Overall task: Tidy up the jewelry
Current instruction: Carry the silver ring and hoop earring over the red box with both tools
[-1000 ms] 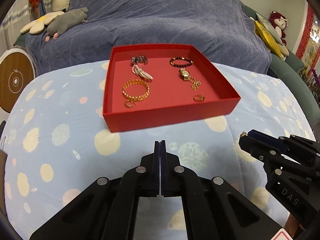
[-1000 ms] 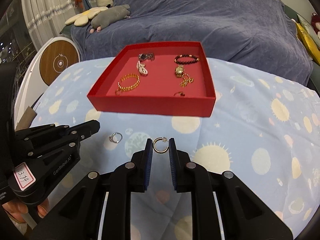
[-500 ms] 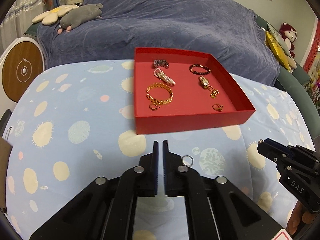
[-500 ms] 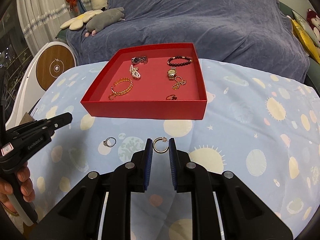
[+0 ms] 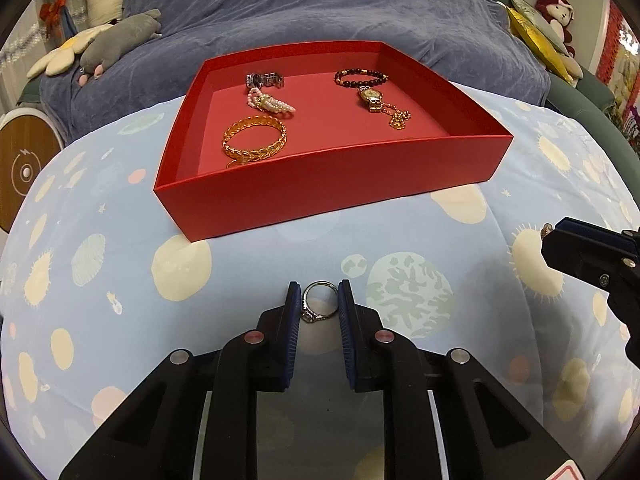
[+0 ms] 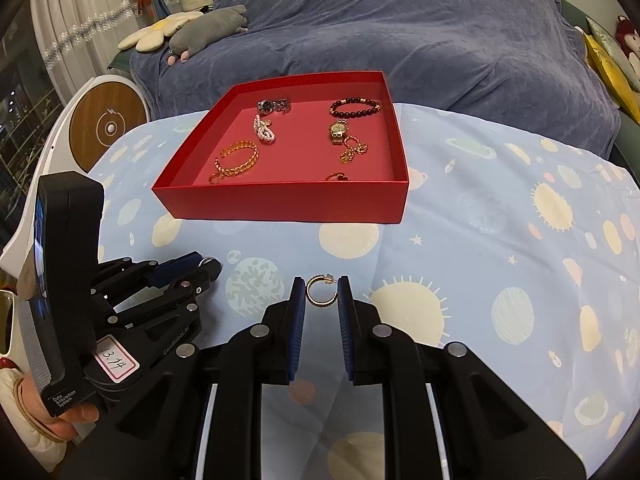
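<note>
Nearest, the left gripper (image 5: 319, 304) has come down and its jaws, together a second ago, now stand apart on either side of the small silver ring with a stone setting (image 5: 319, 306) lying on the pale blue planet-print cloth (image 5: 120, 272); whether the pads touch it I cannot tell. That suggests the pinch comes next, then the carry. Beside it, the right gripper (image 6: 319, 292) stays clamped on a gold open-hoop earring (image 6: 320, 290), unchanged. Farther off, the shallow red cardboard tray (image 5: 320, 188) holds a gold chain bangle (image 5: 255, 137), pearl strand (image 5: 272, 104), gold watch (image 5: 370, 98) and dark bead bracelet (image 5: 360, 77).
</note>
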`<state>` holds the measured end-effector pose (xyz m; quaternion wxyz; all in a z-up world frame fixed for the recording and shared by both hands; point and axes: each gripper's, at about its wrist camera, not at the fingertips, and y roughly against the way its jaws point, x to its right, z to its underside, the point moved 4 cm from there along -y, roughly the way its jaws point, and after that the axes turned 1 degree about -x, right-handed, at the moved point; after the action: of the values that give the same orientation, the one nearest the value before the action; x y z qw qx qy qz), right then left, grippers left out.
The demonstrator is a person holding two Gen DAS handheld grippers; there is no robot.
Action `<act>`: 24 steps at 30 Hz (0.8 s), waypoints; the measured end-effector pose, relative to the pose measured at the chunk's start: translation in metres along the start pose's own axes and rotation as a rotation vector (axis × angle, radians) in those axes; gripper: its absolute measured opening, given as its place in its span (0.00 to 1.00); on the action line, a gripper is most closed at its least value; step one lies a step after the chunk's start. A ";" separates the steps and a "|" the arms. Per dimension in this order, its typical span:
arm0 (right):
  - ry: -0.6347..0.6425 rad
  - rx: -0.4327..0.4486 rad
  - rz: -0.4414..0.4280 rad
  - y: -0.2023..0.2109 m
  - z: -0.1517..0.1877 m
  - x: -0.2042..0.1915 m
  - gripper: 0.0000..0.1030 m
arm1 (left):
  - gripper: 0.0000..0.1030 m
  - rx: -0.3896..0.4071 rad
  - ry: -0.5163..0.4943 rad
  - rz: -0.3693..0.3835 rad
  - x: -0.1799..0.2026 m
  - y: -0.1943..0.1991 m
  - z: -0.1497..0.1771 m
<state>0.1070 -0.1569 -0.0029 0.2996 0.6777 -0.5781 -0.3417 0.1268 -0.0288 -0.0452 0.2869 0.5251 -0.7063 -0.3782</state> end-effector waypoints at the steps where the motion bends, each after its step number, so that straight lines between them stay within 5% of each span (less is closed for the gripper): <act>1: -0.001 0.001 -0.001 0.001 0.000 0.000 0.15 | 0.03 0.006 -0.003 0.001 0.001 0.001 0.000; 14: -0.004 0.011 -0.002 0.004 -0.002 0.001 0.15 | 0.02 0.019 0.030 0.061 -0.003 0.020 -0.001; 24: -0.009 0.090 -0.012 0.022 -0.033 -0.002 0.15 | 0.02 0.117 0.070 0.075 -0.017 0.057 -0.034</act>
<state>0.1207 -0.1581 0.0341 0.2642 0.6922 -0.5903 -0.3202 0.1287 -0.0113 0.0206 0.2942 0.5270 -0.7358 -0.3070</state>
